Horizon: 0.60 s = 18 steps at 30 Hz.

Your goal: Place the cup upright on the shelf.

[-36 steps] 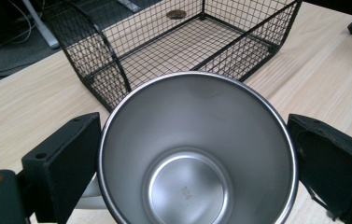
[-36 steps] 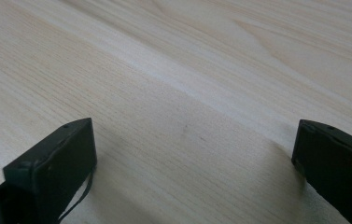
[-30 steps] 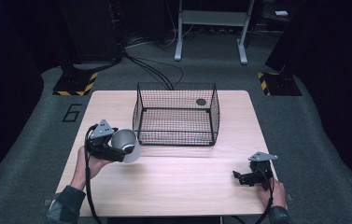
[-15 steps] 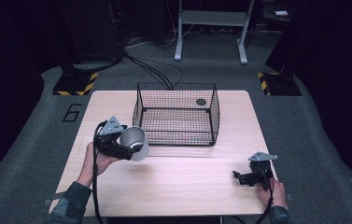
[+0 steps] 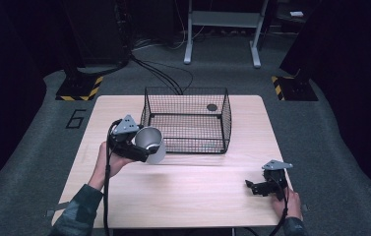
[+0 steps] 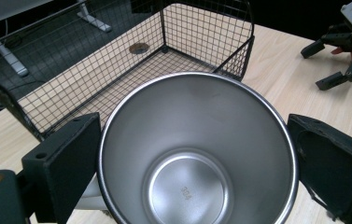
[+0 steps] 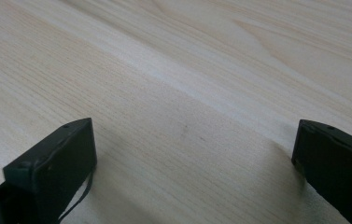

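From above, my left claw (image 5: pixel 141 147) is clamped on a shiny stainless-steel cup (image 5: pixel 152 143), tipped so its open mouth faces up and away from me, lifted off the pale wooden table (image 5: pixel 183 196) just outside the near left corner of the black wire-mesh basket (image 5: pixel 187 120). The basket, just ahead and to the right of that claw, looks bare apart from a small dark round disc (image 5: pixel 212 107) at its far right corner; I cannot tell whether the disc lies inside it or on the table beneath. My right claw (image 5: pixel 257 188) sits low near the table's near right corner, its jaws spread apart and holding nothing, well apart from cup and basket. Along my left claw (image 6: pixel 192 158), the two black jaws press the cup's (image 6: pixel 197 154) outer wall on either side; its inside is bare steel with a faint stamped mark on the bottom. Beyond the rim stands the basket (image 6: pixel 201 51), the disc (image 6: pixel 139 47) at its far end, and the other claw (image 6: pixel 346 51) farther off on the table (image 6: pixel 285 74). Along my right claw (image 7: pixel 192 163), the jaws stand wide apart over bare wood grain (image 7: pixel 187 70), gripping nothing.
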Available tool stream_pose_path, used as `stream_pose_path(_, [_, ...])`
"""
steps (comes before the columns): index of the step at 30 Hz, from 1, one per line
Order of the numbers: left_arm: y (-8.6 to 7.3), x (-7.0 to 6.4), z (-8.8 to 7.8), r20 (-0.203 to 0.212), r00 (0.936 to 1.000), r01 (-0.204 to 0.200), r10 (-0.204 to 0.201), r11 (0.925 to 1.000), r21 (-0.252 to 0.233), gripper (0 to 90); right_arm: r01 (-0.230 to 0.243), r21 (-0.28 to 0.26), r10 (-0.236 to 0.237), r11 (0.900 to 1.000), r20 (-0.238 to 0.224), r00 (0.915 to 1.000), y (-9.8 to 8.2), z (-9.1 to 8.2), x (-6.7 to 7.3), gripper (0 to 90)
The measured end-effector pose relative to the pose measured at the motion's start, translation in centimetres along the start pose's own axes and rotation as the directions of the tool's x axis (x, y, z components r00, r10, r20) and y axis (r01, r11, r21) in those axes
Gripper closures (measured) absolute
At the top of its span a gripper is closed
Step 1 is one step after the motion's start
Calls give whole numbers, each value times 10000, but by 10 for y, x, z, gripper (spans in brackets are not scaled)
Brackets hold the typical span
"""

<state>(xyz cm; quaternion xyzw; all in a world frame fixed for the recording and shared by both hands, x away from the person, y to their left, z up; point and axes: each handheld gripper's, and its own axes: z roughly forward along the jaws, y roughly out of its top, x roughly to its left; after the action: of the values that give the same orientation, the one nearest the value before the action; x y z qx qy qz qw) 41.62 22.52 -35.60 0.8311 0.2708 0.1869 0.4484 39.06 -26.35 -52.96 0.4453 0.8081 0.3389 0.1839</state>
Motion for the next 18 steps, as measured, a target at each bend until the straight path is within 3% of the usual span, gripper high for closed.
stream_pose_path(18, [29, 5, 14, 245, 9996, -143, 148, 9997, -210, 63, -7, -1, 7, 10000, -1, 10000, 0, 0, 0, 0])
